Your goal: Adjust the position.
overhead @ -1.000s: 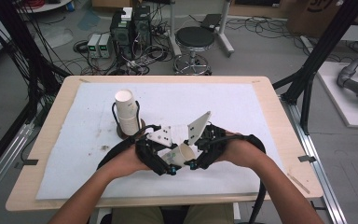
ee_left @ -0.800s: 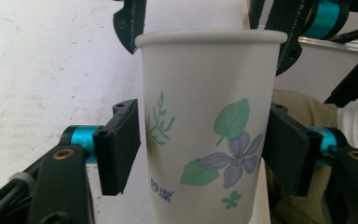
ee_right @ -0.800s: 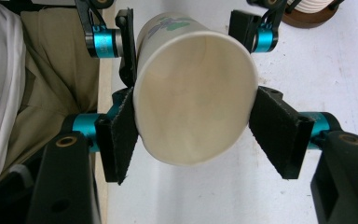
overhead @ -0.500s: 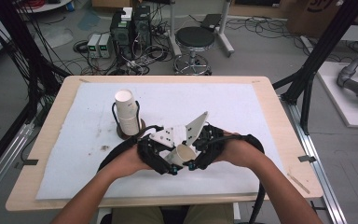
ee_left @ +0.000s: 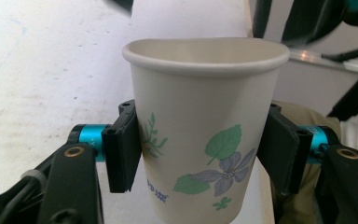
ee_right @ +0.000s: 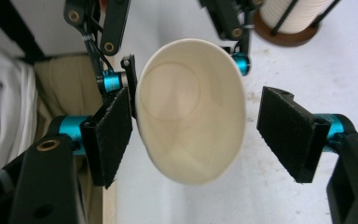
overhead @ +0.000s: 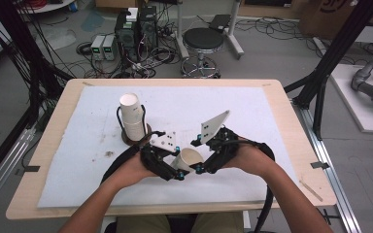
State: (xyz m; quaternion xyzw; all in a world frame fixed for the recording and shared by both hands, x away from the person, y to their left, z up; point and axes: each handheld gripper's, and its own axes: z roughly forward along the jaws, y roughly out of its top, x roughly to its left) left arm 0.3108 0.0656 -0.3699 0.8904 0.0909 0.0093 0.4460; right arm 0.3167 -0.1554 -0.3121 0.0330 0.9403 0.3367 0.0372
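Clamping on the white paper cup with the printed leaves and flowers [ee_left: 200, 126], left fingers [ee_left: 121, 149] pressed to both sides of its wall, rim flattened on the far side. Standing apart around the cup's open mouth [ee_right: 191, 109], right fingers [ee_right: 109, 133], having just been opening, cup between them but pads clear of it. Held above the white-covered counter [overhead: 272, 121], just in front of the person, between left gripper [overhead: 172, 167] and right gripper [overhead: 201, 162].

Likely trouble: crushing the thin wall further under the single remaining grip, or slipping out and dropping to the counter with only one pair of pads bearing it. Snagging the rim with the right pads on pulling back, tipping the cup.

Both hands low and close together near the front edge, forearms angled inward, grippers pointed toward each other. Well apart at the back left, the tall stack of white paper cups in a dark wire holder on a round brown base [overhead: 132, 119].
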